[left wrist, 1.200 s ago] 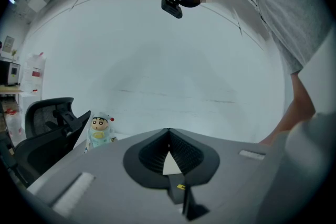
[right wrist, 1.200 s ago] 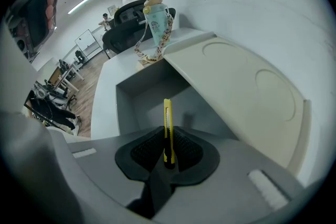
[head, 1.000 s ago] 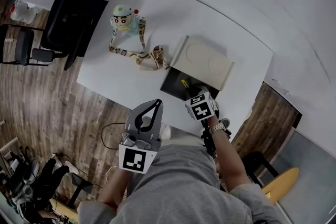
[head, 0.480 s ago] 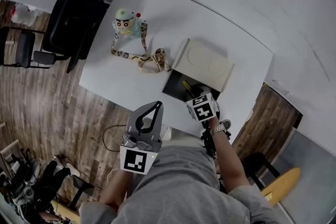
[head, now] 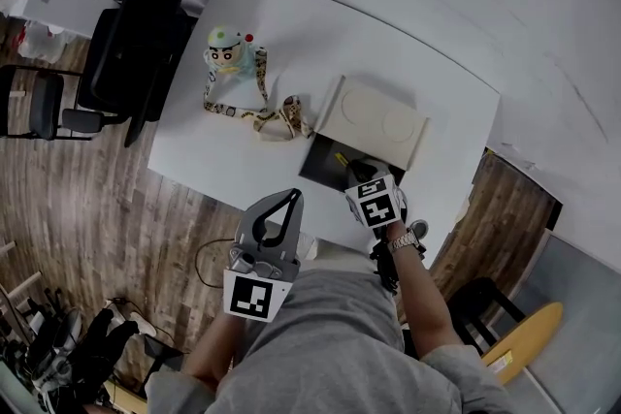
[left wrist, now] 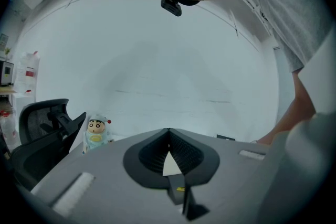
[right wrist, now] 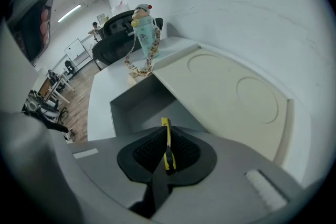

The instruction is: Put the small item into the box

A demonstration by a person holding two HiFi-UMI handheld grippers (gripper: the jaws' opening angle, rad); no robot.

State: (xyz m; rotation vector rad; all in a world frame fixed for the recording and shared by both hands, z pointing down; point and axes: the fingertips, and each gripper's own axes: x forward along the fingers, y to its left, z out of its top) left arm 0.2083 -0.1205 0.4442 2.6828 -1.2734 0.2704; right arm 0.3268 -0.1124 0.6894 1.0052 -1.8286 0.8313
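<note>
Right tool clamped on yellow item, extended over open box, left tool (closed, empty) by torso

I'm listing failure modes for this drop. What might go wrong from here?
1. The right hand-held gripper pinches the thin yellow item edge-on, with its tip sticking out past the jaws; it might twist or cling on release and land against a wall of the box.
2. The tilted lid lies close beside the gripper; a sideways move might bump it.
</note>
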